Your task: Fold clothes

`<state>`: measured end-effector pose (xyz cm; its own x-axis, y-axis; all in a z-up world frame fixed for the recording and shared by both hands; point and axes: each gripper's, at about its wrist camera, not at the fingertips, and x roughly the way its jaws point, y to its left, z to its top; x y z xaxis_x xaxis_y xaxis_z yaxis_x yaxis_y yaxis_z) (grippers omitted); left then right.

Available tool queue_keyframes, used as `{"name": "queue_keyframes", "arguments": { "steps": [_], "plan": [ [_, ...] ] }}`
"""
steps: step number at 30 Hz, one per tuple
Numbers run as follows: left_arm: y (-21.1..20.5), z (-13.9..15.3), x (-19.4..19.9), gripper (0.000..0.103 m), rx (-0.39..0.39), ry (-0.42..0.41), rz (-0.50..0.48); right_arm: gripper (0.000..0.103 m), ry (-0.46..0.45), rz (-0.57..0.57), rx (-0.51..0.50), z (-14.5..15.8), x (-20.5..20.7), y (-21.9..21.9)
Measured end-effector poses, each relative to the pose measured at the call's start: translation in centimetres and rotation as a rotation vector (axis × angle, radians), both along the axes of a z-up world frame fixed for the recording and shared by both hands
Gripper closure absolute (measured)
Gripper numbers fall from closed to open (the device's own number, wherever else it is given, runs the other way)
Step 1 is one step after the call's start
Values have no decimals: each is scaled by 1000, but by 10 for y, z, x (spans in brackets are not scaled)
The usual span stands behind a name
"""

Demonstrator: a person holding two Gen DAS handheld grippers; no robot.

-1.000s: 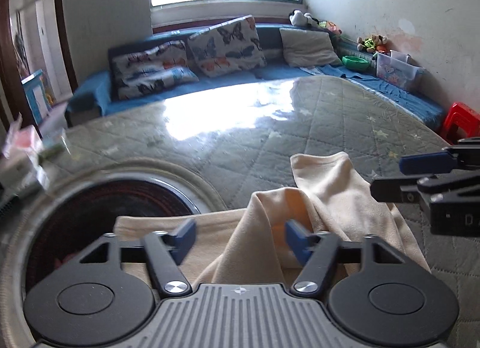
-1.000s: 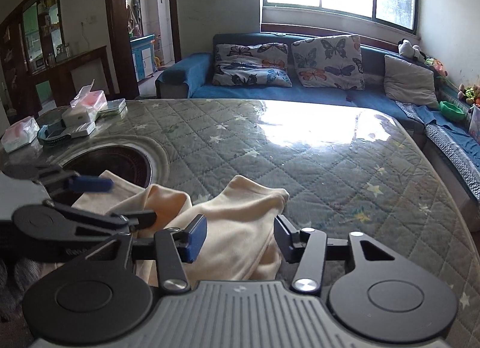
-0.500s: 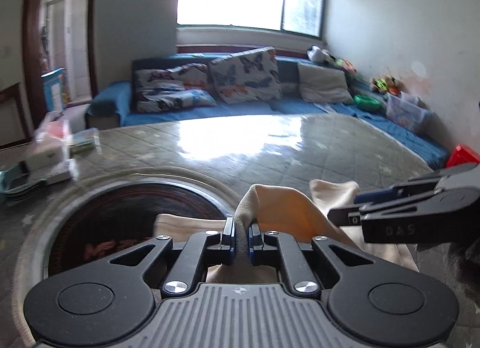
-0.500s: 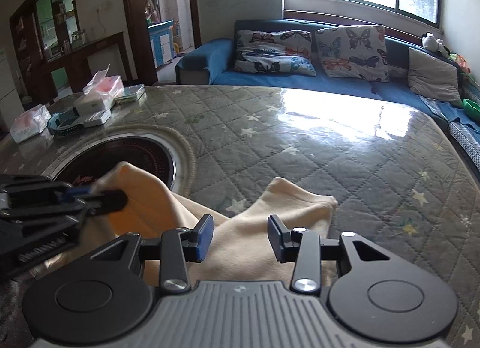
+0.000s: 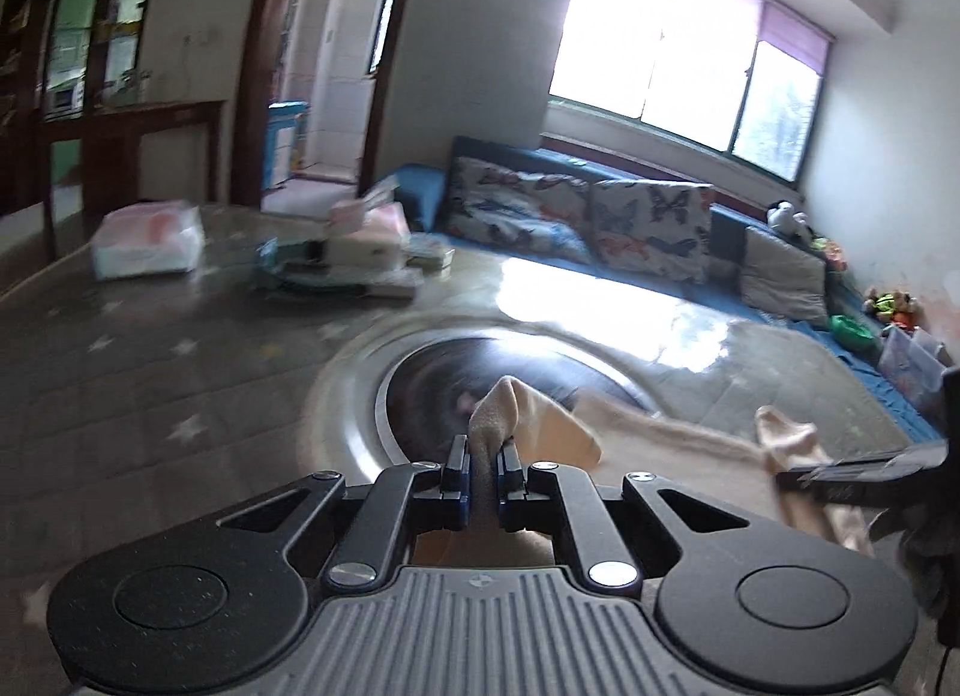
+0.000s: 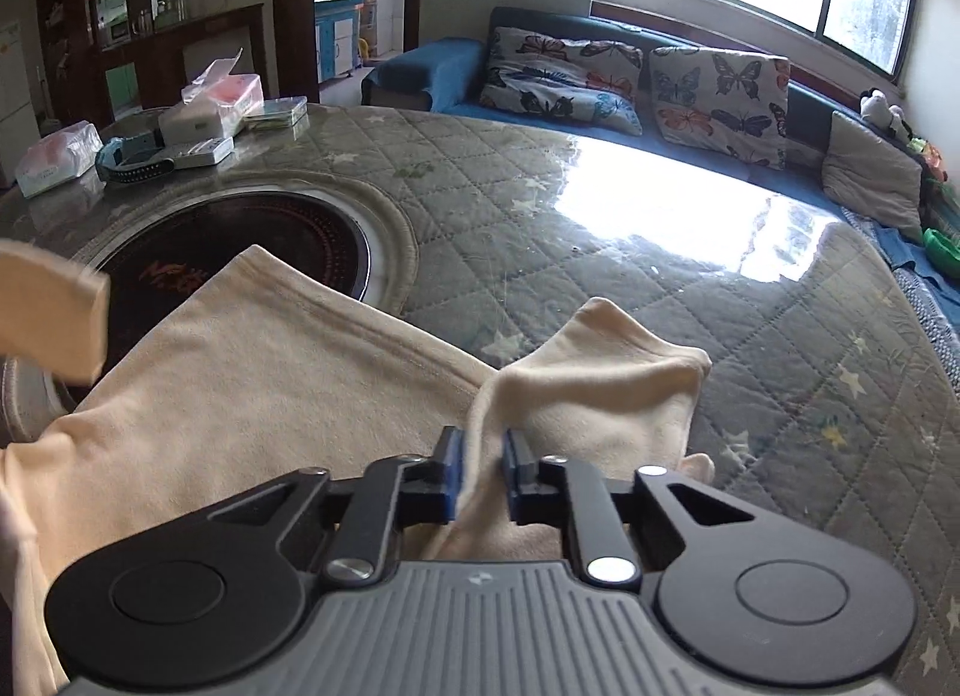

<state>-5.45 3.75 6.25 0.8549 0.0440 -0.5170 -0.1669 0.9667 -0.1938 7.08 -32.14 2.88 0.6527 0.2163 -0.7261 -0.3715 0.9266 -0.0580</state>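
Observation:
A cream garment (image 6: 270, 372) lies on the quilted table cover, partly over the dark round hob. My left gripper (image 5: 483, 471) is shut on a raised fold of the cream garment (image 5: 510, 414) and holds it up above the hob. My right gripper (image 6: 480, 471) is shut on another fold of it near its right end, which bunches up beyond the pads. The right gripper also shows at the right edge of the left wrist view (image 5: 864, 471), with cloth hanging from it. The garment end held by the left gripper shows blurred at the left edge of the right wrist view (image 6: 54, 318).
The grey-green quilted table cover (image 6: 600, 252) spreads ahead and right. A dark round hob (image 6: 252, 240) is set in the table. Tissue packs and boxes (image 6: 204, 120) stand at the far left. A blue sofa with butterfly cushions (image 6: 660, 78) runs along the far side.
My left gripper, shut on the fold, has lifted it and swung left. My right gripper has closed on the other fold. The garment now stretches between the two.

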Motion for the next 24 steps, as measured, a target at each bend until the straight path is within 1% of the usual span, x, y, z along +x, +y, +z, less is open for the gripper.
{"name": "queue_keyframes", "arguments": {
  "steps": [1, 3, 7, 10, 13, 16, 19, 21, 22, 24],
  "plan": [
    [2, -4, -6, 94, 6, 13, 10, 99, -10, -4, -1, 1, -3, -2],
    [5, -11, -16, 94, 15, 39, 25, 100, -43, -28, 4, 8, -13, -10],
    [9, -26, -31, 94, 4, 82, 44, 101, -117, -85, 18, 24, -34, -30],
    [10, -28, -40, 94, 2, 88, 46, 101, -176, -169, 43, 39, -66, -65],
    [10, -28, -48, 94, 8, 87, 40, 101, -194, -271, 72, 45, -99, -101],
    [9, -30, -54, 94, 19, 101, 30, 101, -156, -363, 100, 38, -129, -135],
    [10, -33, -60, 94, 26, 128, 18, 99, -92, -448, 101, 19, -151, -162],
    [11, -33, -64, 90, 31, 141, 7, 97, -53, -496, 83, 7, -160, -179],
    [11, -31, -67, 90, 38, 140, -1, 94, -49, -514, 73, 4, -163, -185],
    [9, -26, -73, 88, 64, 134, -30, 94, -53, -533, 60, 2, -168, -194]
  ]
}}
